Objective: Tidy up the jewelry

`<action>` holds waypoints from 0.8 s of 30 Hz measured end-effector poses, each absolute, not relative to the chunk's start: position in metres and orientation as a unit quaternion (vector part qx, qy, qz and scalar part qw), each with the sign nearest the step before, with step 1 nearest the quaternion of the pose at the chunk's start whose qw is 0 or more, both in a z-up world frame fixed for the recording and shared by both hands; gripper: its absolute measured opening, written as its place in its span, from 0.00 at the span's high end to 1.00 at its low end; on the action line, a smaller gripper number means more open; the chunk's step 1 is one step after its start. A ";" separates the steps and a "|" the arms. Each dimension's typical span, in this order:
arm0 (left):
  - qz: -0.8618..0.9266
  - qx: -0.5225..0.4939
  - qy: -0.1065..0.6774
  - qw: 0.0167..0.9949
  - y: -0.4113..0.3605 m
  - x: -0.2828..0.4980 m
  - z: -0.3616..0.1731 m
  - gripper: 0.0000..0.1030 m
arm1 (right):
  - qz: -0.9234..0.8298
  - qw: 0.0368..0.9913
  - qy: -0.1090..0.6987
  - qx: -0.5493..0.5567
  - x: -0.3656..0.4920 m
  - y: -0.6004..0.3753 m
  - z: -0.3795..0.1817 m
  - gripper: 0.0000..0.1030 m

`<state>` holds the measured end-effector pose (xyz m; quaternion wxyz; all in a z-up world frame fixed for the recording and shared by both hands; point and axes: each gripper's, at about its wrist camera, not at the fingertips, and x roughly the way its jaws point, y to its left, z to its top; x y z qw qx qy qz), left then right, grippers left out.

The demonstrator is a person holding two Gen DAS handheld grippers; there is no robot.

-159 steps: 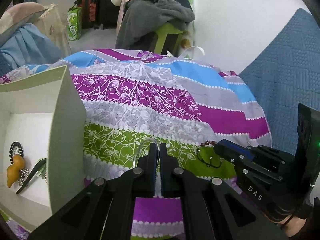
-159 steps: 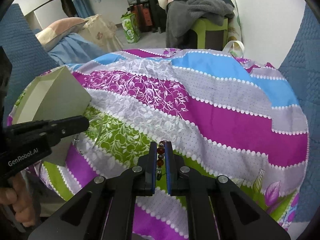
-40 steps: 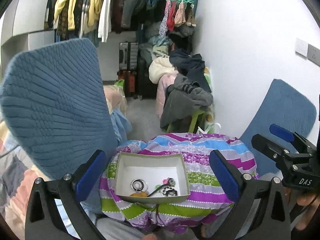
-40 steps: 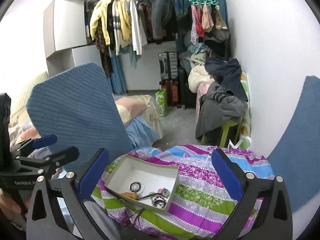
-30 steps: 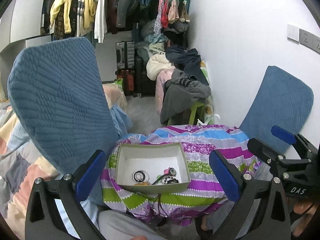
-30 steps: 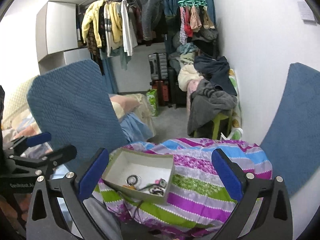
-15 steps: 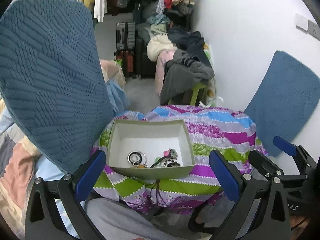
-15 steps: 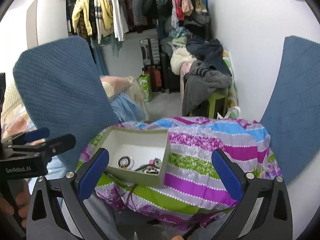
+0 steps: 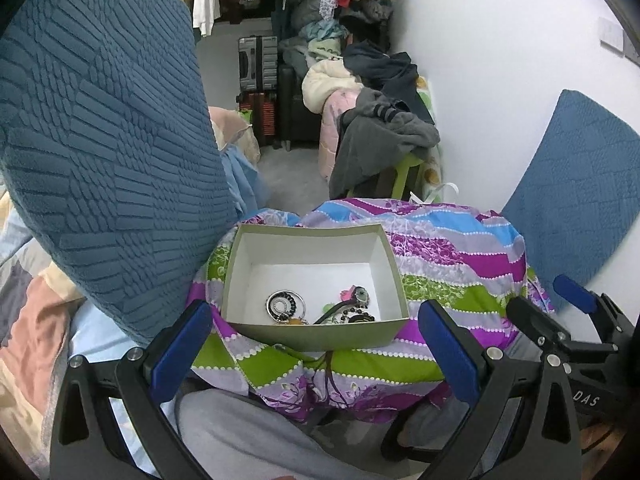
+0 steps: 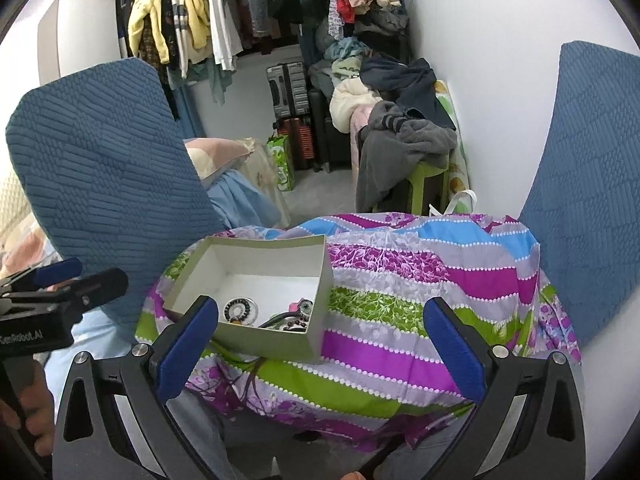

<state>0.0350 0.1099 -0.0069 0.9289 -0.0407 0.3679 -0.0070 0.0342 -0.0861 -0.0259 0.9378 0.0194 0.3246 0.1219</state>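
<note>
The left gripper (image 9: pixel 312 344) and right gripper (image 10: pixel 320 344) hang with fingers spread wide, holding nothing. The jewelry (image 9: pixel 316 308) lies in the box (image 9: pixel 320 338) (long side running left-right) on the striped cloth (image 9: pixel 448 264).

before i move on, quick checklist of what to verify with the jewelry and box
1. Left hand-held gripper open and holding nothing: ok.
2. Right hand-held gripper open and holding nothing: ok.
3. Jewelry lies inside the box: ok.
4. Box sits upright on the striped cloth: ok.
5. No jewelry left on the visible cloth: ok, but the near edge is hidden.
6. Pieces inside sorted or untangled: cannot tell, too small.
</note>
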 end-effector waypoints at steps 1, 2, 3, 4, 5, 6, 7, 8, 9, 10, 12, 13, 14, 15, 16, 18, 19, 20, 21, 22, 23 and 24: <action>-0.008 -0.043 0.368 0.929 0.110 0.035 -0.007 0.00 | 0.121 0.938 0.324 0.018 0.034 -0.085 -0.027 0.00; -0.006 -0.043 0.367 0.929 0.111 0.035 -0.007 0.00 | 0.120 0.939 0.323 0.018 0.034 -0.086 -0.027 0.00; -0.005 -0.042 0.366 0.929 0.111 0.036 -0.007 0.00 | 0.119 0.939 0.323 0.017 0.034 -0.085 -0.027 0.00; -0.005 -0.041 0.366 0.930 0.111 0.035 -0.008 0.00 | 0.120 0.938 0.324 0.017 0.034 -0.085 -0.027 0.00; -0.004 -0.040 0.366 0.930 0.111 0.035 -0.008 0.00 | 0.119 0.939 0.324 0.017 0.033 -0.085 -0.027 0.00; -0.005 -0.039 0.366 0.930 0.110 0.035 -0.009 0.00 | 0.118 0.939 0.323 0.017 0.033 -0.086 -0.027 0.00; -0.006 -0.039 0.365 0.930 0.110 0.035 -0.010 0.00 | 0.117 0.939 0.322 0.017 0.032 -0.086 -0.027 0.00; -0.005 -0.039 0.365 0.930 0.110 0.035 -0.010 0.00 | 0.116 0.940 0.321 0.016 0.033 -0.086 -0.026 0.00; -0.003 -0.039 0.367 0.930 0.110 0.035 -0.011 0.00 | 0.115 0.940 0.320 0.014 0.033 -0.086 -0.026 0.00; -0.004 -0.039 0.367 0.930 0.109 0.035 -0.011 0.00 | 0.114 0.941 0.319 0.012 0.033 -0.086 -0.025 0.00; -0.004 -0.038 0.366 0.930 0.109 0.035 -0.011 0.00 | 0.112 0.942 0.317 0.011 0.033 -0.087 -0.024 0.00; -0.002 -0.037 0.365 0.930 0.109 0.035 -0.011 0.00 | 0.112 0.942 0.316 0.011 0.032 -0.087 -0.024 0.00; -0.001 -0.036 0.365 0.930 0.110 0.035 -0.011 0.00 | 0.113 0.942 0.315 0.010 0.032 -0.087 -0.024 0.00; -0.001 -0.037 0.362 0.931 0.110 0.035 -0.011 0.00 | 0.113 0.942 0.316 0.008 0.032 -0.087 -0.024 0.00; -0.001 -0.037 0.362 0.931 0.111 0.035 -0.010 0.00 | 0.113 0.942 0.315 0.006 0.031 -0.087 -0.024 0.00; -0.002 -0.035 0.358 0.933 0.111 0.034 -0.010 0.00 | 0.113 0.943 0.314 0.002 0.031 -0.087 -0.023 0.00; -0.002 -0.034 0.358 0.933 0.111 0.034 -0.010 0.00 | 0.114 0.943 0.314 0.001 0.031 -0.087 -0.022 0.00; 0.000 -0.033 0.358 0.933 0.110 0.032 -0.009 0.00 | 0.114 0.942 0.314 0.000 0.031 -0.086 -0.022 0.00; 0.002 -0.030 0.359 0.933 0.110 0.032 -0.009 0.00 | 0.114 0.942 0.314 -0.001 0.030 -0.086 -0.021 0.00; 0.003 -0.027 0.358 0.933 0.109 0.031 -0.008 0.00 | 0.114 0.942 0.314 -0.002 0.029 -0.087 -0.021 0.00; 0.002 -0.026 0.357 0.934 0.109 0.030 -0.006 0.00 | 0.113 0.943 0.314 -0.001 0.028 -0.087 -0.021 0.00; 0.001 -0.026 0.356 0.934 0.107 0.030 -0.005 0.00 | 0.114 0.942 0.315 0.000 0.028 -0.087 -0.020 0.00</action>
